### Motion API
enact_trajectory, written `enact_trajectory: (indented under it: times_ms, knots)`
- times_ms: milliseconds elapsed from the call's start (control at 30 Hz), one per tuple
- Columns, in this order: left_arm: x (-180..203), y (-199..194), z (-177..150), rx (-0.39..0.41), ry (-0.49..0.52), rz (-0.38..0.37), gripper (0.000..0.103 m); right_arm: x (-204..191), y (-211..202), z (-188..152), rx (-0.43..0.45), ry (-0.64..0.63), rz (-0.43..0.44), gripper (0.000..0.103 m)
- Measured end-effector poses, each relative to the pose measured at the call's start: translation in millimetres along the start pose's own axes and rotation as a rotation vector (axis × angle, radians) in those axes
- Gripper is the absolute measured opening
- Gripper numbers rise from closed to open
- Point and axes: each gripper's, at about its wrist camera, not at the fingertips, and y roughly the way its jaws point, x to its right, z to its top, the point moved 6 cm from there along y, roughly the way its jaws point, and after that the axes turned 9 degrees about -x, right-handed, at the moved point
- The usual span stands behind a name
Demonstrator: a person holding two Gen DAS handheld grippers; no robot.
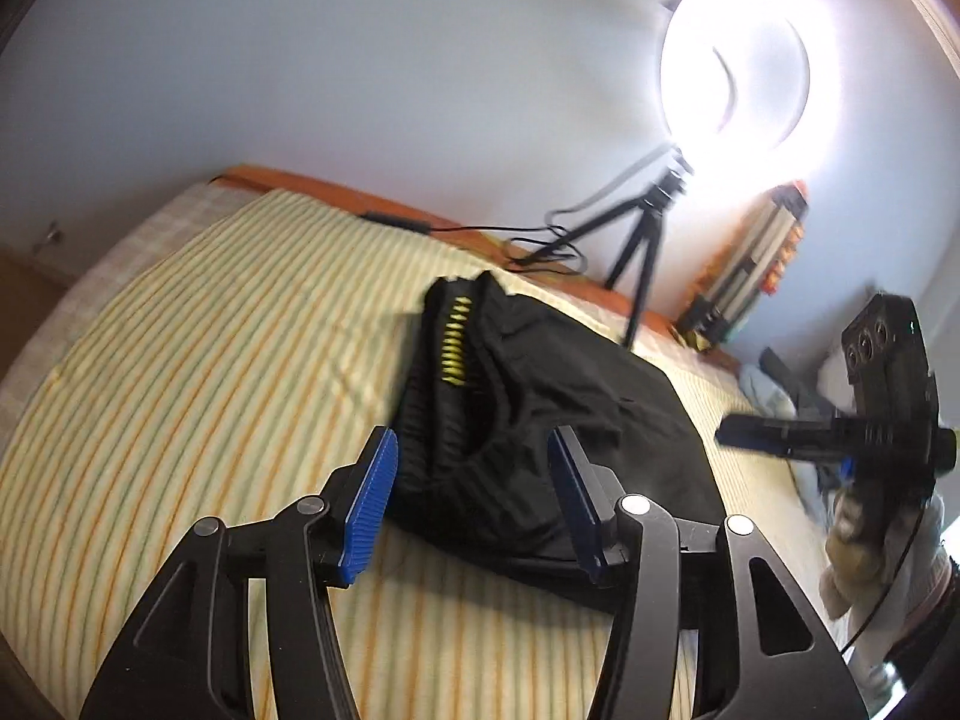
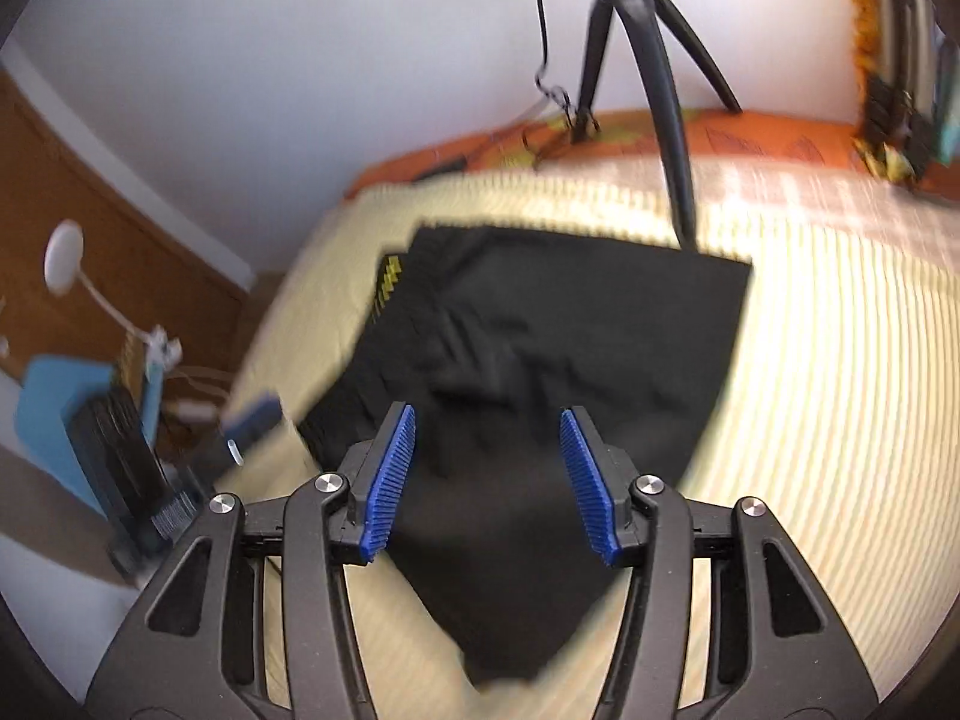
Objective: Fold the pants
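Observation:
Black pants [image 1: 540, 420] with a yellow-lettered ribbed waistband [image 1: 454, 340] lie folded in a compact pile on the striped bedsheet [image 1: 210, 360]. My left gripper [image 1: 474, 468] is open and empty, hovering just above the pile's near edge. In the right wrist view the pants [image 2: 540, 360] lie flat with the waistband [image 2: 390, 282] at the left. My right gripper [image 2: 487, 456] is open and empty above the pants' near corner. The right gripper also shows in the left wrist view [image 1: 744, 435], held off the bed's right side.
A lit ring light [image 1: 738, 72] on a black tripod [image 1: 636, 252] stands at the bed's far edge, with cables [image 1: 528, 240] on the orange cover. A wooden door [image 2: 90, 198] and a blue object [image 2: 54, 420] are at the left. Books [image 1: 756, 258] lean against the wall.

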Motion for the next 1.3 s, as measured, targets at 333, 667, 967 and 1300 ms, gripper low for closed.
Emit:
enact_trajectory:
  times_ms: [333, 667, 967, 1300]
  knots:
    - [7.7, 49.0, 4.3, -0.116, 0.100, 0.212, 0.038, -7.0, 21.5, -60.0, -0.082, -0.136, -0.092, 0.054]
    - [-14.1, 43.2, 7.8, -0.122, 0.062, 0.221, 0.042, -1.3, 20.1, -83.6, -0.126, -0.218, -0.141, 0.054]
    - [-7.1, 33.7, 45.9, -0.132, -0.002, -0.009, 0.061, 45.8, -20.6, -68.5, -0.026, 0.009, -0.029, 0.055]
    - [-18.4, 84.0, 78.7, -0.315, 0.004, -0.116, 0.065, 94.4, -11.2, -20.4, -0.018, 0.172, 0.095, 0.056]
